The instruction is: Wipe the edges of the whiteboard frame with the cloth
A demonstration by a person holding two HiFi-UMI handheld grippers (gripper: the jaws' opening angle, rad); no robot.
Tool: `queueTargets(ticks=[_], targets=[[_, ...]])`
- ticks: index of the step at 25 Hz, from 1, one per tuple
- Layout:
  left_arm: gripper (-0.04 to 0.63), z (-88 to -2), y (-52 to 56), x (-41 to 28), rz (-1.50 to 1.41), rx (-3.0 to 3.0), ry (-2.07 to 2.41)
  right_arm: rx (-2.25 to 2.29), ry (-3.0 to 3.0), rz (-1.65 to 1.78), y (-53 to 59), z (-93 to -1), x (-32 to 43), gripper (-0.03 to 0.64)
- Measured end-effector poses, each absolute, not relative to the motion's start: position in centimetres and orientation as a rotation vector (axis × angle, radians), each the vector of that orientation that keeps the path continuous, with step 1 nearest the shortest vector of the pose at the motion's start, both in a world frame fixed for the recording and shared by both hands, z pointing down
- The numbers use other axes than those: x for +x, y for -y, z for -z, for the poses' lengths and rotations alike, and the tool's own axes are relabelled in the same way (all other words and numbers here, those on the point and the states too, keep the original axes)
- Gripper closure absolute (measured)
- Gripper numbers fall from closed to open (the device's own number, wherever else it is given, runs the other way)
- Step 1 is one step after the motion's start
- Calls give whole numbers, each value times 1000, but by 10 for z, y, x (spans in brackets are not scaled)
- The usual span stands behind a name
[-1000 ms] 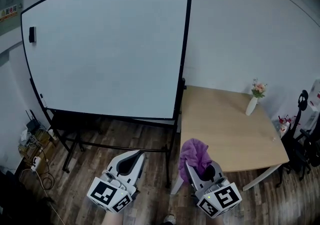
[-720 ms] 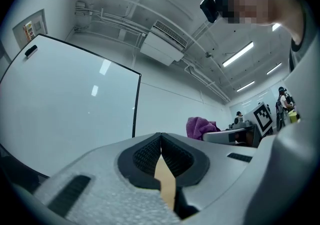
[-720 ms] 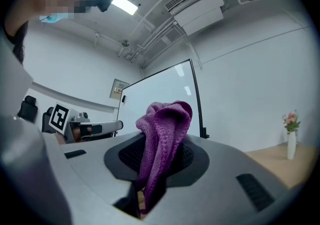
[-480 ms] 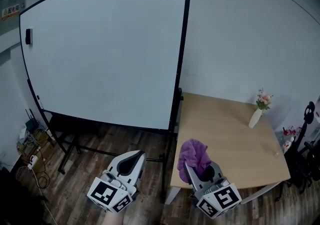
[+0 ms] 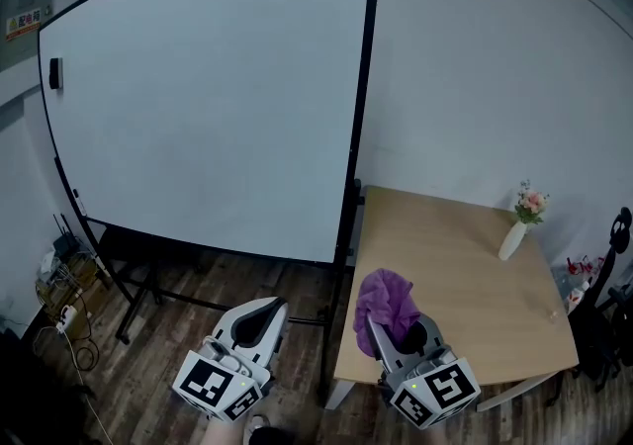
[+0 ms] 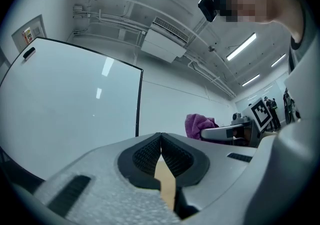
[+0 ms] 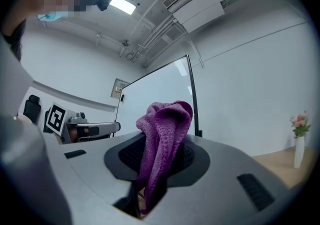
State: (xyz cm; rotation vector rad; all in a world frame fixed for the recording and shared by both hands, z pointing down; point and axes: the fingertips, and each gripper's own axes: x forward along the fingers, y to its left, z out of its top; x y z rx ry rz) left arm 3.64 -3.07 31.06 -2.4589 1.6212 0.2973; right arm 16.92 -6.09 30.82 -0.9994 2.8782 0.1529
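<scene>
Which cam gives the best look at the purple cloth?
Right gripper view: the cloth fills the centre, pinched between the jaws of the right gripper, weave visible. Head view shows only a small purple bundle above that gripper. Left gripper view catches a small patch of it, off to the right.

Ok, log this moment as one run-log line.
phase: pre-wipe | right gripper: shut on purple cloth | left gripper: shut, empty | whiteboard frame: not touched
</scene>
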Motion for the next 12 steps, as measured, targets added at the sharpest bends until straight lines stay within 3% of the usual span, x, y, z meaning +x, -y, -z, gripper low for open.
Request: queueTargets(ticks=[12], targets=[[578,-303,89,6,-300,-2506,-1564,-1074,-2843,-124,123,-288,141,531]])
